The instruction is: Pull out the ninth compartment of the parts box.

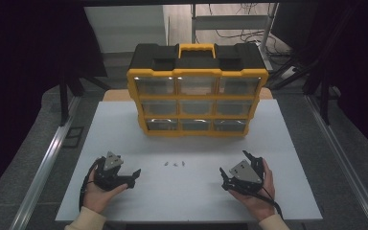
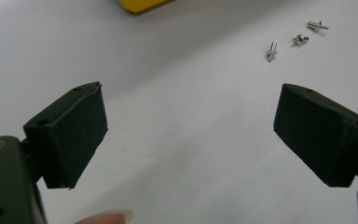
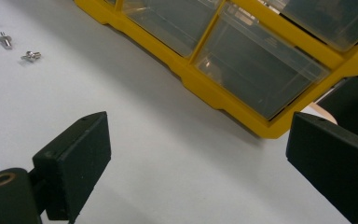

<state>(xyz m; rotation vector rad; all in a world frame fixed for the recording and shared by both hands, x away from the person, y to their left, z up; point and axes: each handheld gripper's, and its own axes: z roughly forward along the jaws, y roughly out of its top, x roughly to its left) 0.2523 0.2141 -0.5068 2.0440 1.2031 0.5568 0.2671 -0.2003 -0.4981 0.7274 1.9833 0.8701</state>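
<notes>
A yellow and black organizer box point(image 1: 197, 91) with clear drawers stands upright at the far middle of the white table point(image 1: 124, 134). Three small metal screws point(image 1: 174, 164) lie in a row on the table in front of it. In the left gripper view these screws point(image 2: 294, 40) lie ahead and to the right of the jaws. My left gripper point(image 1: 135, 176) rests open at the near left, nothing between its jaws. At the near right my right gripper point(image 1: 238, 167) is open and empty too. Its view looks at the box's lower drawers point(image 3: 256, 60) and the screws point(image 3: 9, 39).
The table's near edge runs just below both hands. Metal rails point(image 1: 43, 167) flank the table on either side. Beyond the box are a shelf frame and cables point(image 1: 239, 24) on the floor.
</notes>
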